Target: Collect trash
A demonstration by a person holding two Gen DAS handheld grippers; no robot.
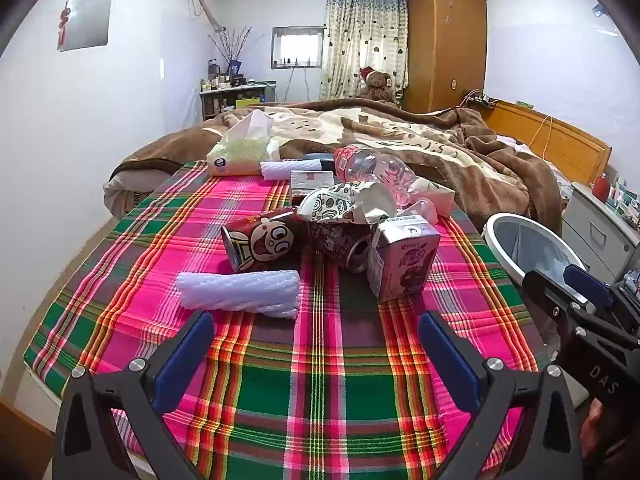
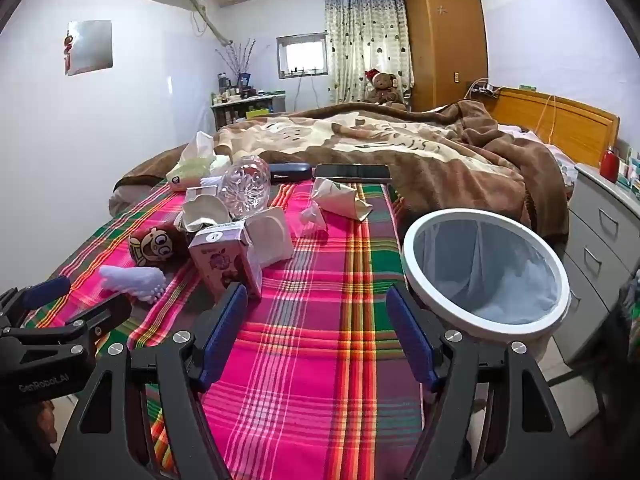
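Trash [image 1: 344,236] lies piled on the plaid cloth [image 1: 280,380], left of the white bin [image 2: 486,272]; left gripper [image 1: 316,344] and right gripper [image 2: 316,320] gape wide, empty.

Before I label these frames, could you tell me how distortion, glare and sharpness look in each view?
Left wrist view: strong fisheye bending of the walls, dark corners, window blown out, drink carton sharp. Right wrist view: same curved edges, bright window, bin rim sharp, soft even shadows on the plaid cloth.
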